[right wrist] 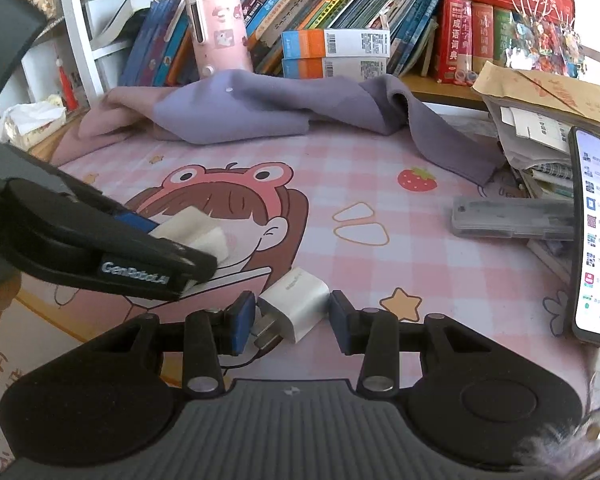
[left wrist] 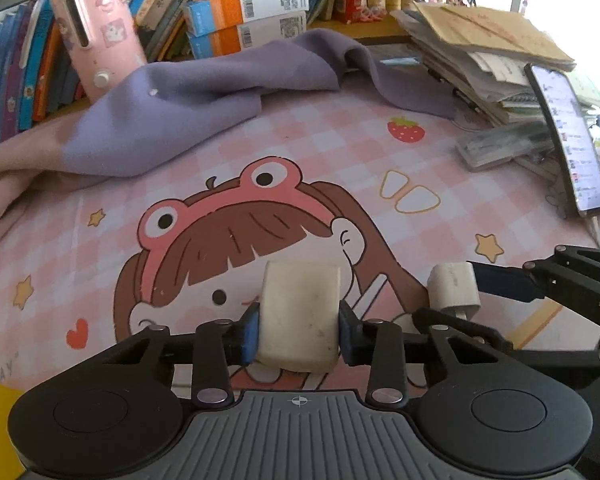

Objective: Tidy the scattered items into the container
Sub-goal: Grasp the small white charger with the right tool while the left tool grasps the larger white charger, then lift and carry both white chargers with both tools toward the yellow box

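— Left hand-held gripper (left wrist: 299,330) first: what has it got?
— Its blue pads press on both sides of a grubby white rectangular eraser (left wrist: 300,316), low over the pink checked cartoon mat (left wrist: 300,148) on the tabletop.
— And the right hand-held gripper (right wrist: 292,322)?
— A small white plastic plug-in charger (right wrist: 296,304) lies between its blue pads. The right pad touches the charger's corner, the left pad sits at the metal prongs; the charger lies tilted on the mat, so I read it as pinched, though the contact on the left is hard to make out.
— Anything nearby?
— A crumpled purple cloth (right wrist: 260,108) at the back, a clear plastic pencil case (right wrist: 508,216) and a lit smartphone (right wrist: 596,232) to the right.
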